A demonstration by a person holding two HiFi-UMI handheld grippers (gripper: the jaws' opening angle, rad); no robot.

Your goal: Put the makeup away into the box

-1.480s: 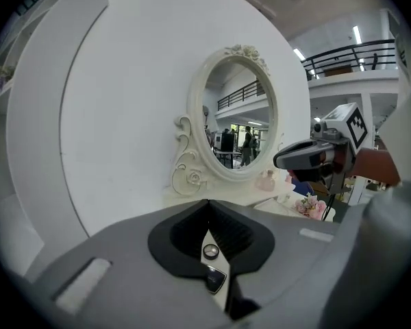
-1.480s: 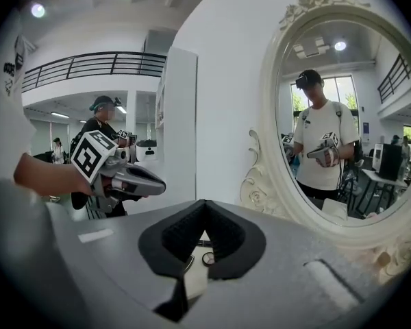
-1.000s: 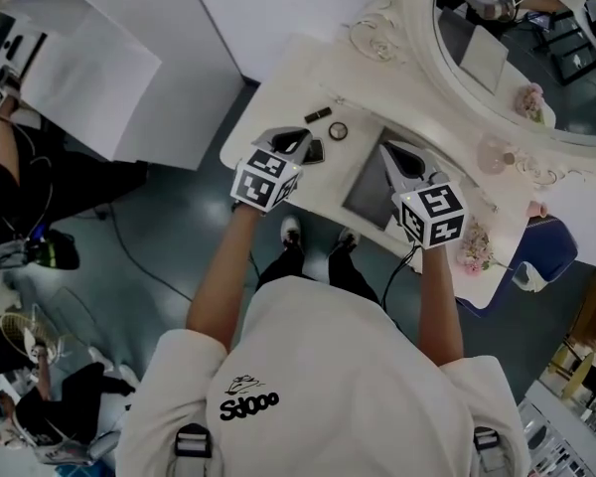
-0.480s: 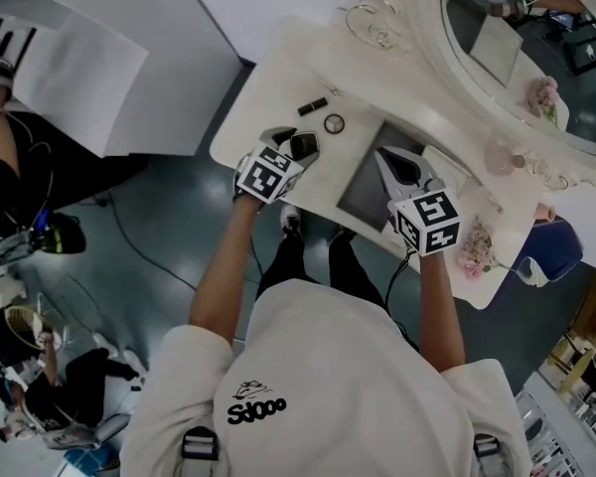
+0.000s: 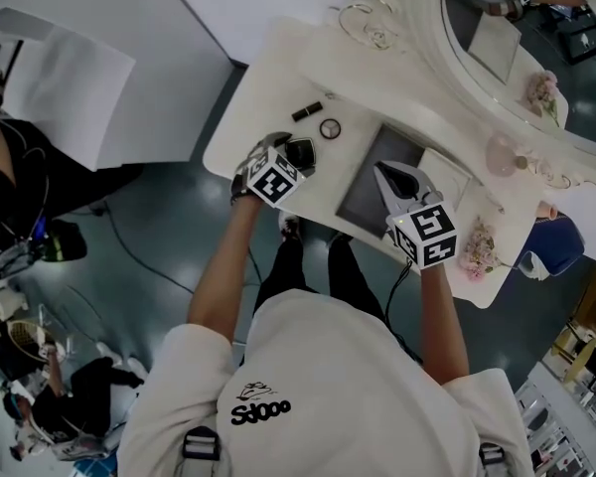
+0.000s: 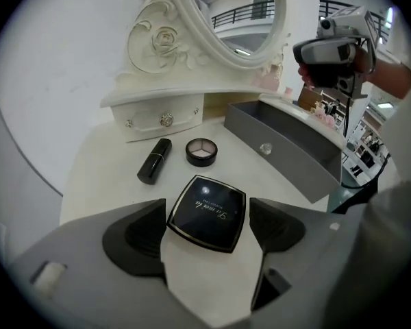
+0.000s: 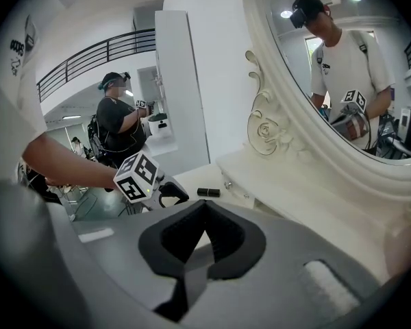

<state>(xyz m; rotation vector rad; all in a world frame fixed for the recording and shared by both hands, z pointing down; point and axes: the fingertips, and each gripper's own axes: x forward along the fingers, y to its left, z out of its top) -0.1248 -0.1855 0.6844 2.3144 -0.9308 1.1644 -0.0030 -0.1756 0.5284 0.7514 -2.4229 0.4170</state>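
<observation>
Left gripper (image 6: pixel 207 210) spread wide, jaws just opened, black square compact (image 6: pixel 205 218) flat on the white dressing table (image 6: pixel 99 166) between them, pads clear of it, lipstick (image 6: pixel 154 160) and round eyeshadow pot (image 6: pixel 201 151) just beyond, open grey drawer (image 6: pixel 288 149) further right, right gripper (image 7: pixel 204 208) over it, tips pressed together, empty

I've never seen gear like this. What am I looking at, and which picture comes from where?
No robot here: a person holds a two-jawed tool in each hand. One picture looks down from a camera on their head; the other two come from cameras riding on each tool. On the white dressing table lie a black compact, a lipstick and a round eyeshadow pot, beside an open grey drawer. The left tool has just been opening its jaws; they stand wide on either side of the compact, not pressing it. The right tool is shut and empty, by the drawer.
</observation>
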